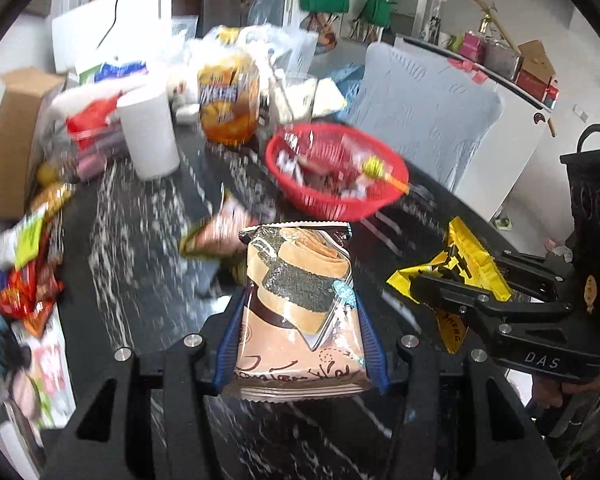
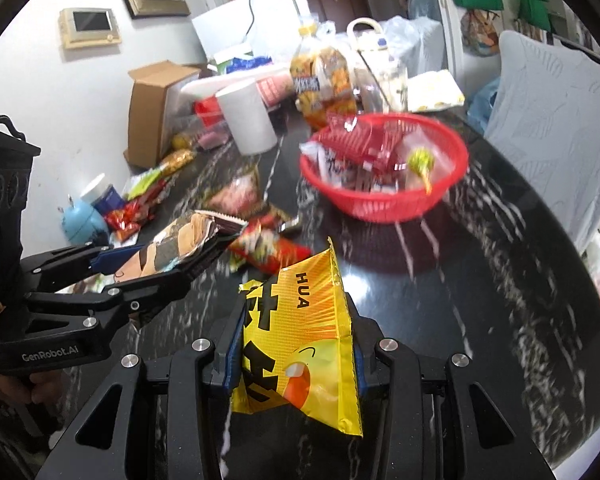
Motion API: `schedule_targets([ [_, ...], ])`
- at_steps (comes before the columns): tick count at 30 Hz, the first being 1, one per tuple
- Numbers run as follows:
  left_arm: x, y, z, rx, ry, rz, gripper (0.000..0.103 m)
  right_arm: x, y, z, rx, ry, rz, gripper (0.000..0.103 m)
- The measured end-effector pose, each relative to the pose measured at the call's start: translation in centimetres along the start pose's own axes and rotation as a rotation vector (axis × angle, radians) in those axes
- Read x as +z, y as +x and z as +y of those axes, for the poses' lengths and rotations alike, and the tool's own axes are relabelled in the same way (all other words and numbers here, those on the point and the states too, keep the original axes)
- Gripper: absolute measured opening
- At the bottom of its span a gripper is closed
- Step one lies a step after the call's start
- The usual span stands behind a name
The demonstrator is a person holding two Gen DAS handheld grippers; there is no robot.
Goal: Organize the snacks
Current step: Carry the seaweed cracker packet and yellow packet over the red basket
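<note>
While each packet sits clamped between blue-padded jaws, the left gripper (image 1: 300, 344) is closed partway on a brown wafer packet (image 1: 300, 300), gripped by its long sides so the printed face looks up, and the right gripper (image 2: 296, 344) is closed partway on a yellow snack bag (image 2: 304, 332), pinched across its lower half with the top corner free. Both packets hang clear of the black marbled table (image 1: 148, 280), apparently lifted for transfer. Beyond them loose packets (image 2: 268, 248) lie on the tabletop. Farther on stands the red basket (image 1: 332, 204), the likely destination; it already holds red and white wrapped snacks and a yellow-headed lollipop (image 1: 374, 168). Behind it are a white paper roll (image 1: 150, 136), an orange biscuit bag (image 1: 228, 100) and an open cardboard box (image 1: 16, 140).
</note>
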State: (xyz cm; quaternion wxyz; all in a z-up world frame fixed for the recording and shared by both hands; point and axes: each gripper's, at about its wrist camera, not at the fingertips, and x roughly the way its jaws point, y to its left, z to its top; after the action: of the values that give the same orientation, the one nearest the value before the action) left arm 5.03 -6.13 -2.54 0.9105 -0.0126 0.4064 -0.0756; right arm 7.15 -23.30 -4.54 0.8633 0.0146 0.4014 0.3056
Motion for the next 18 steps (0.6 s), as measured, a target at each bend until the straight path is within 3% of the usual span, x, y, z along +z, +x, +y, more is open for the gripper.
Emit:
schedule_targets([
  [18,9.2,0.4,-2.6,-0.065,0.109,-0.168,0.051,8.1,-3.0,-3.7,-0.160,-0.031,-0.148,0.040],
])
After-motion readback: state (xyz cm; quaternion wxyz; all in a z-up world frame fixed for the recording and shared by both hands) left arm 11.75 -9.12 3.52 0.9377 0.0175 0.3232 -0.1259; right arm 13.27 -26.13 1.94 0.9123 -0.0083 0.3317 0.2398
